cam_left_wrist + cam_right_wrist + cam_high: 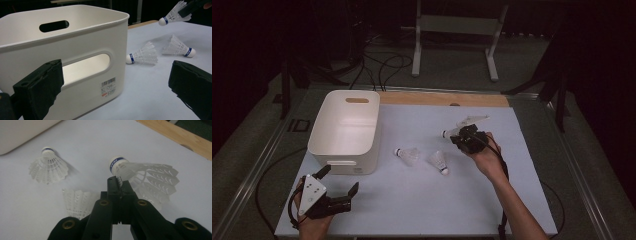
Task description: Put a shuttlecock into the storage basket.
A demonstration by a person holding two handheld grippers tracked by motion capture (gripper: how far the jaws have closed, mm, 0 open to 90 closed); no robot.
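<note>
My right gripper (460,136) (119,182) is shut on a white shuttlecock (449,132) (147,177), pinching its skirt near the blue-banded cork and holding it above the table at centre right. That held shuttlecock (172,15) also shows at the top right of the left gripper view. Two more shuttlecocks (408,155) (439,162) lie on the white table surface between the bin and my right hand. A white plastic bin (343,155) (82,37) with handle slots stands at the left. My left gripper (341,179) (116,82) is open with nothing between its jaws, just in front of the bin.
A wooden strip (442,98) (180,137) runs along the table's far edge. Cables lie on the floor beyond it, near a white metal stand (454,25). The table's front half (427,205) is bare white surface.
</note>
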